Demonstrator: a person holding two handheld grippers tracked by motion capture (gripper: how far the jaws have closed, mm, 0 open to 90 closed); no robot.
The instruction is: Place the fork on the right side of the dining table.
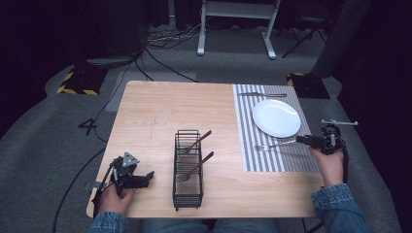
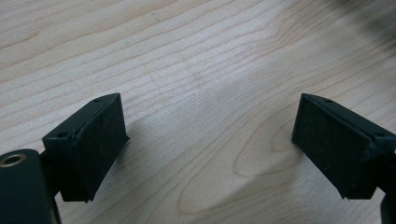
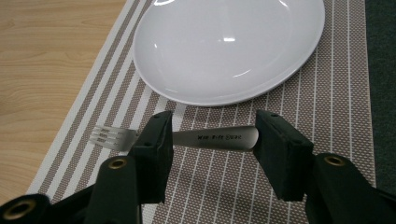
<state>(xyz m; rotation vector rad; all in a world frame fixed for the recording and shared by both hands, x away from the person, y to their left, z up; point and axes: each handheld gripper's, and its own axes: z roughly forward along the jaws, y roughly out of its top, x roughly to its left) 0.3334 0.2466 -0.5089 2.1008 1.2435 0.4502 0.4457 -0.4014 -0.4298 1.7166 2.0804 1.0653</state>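
A silver fork (image 1: 274, 144) lies flat on the striped placemat (image 1: 272, 162), just in front of the white plate (image 1: 276, 118). My right gripper (image 1: 299, 140) is low over the fork's handle end. In the right gripper view the fork (image 3: 219, 137) runs crosswise between the jaws of the right gripper (image 3: 210, 126), which stand apart with the handle resting on the placemat (image 3: 327, 116) below the plate (image 3: 229, 46). My left gripper (image 1: 148, 177) rests at the table's near left. Seen from its own camera, the left gripper (image 2: 208, 107) is open over bare wood (image 2: 187, 56).
A black wire basket (image 1: 187, 194) stands at the middle front of the table with two dark utensils (image 1: 197, 141) leaning out of it. A knife (image 1: 262, 94) lies on the placemat behind the plate. The table's right edge is close to my right hand.
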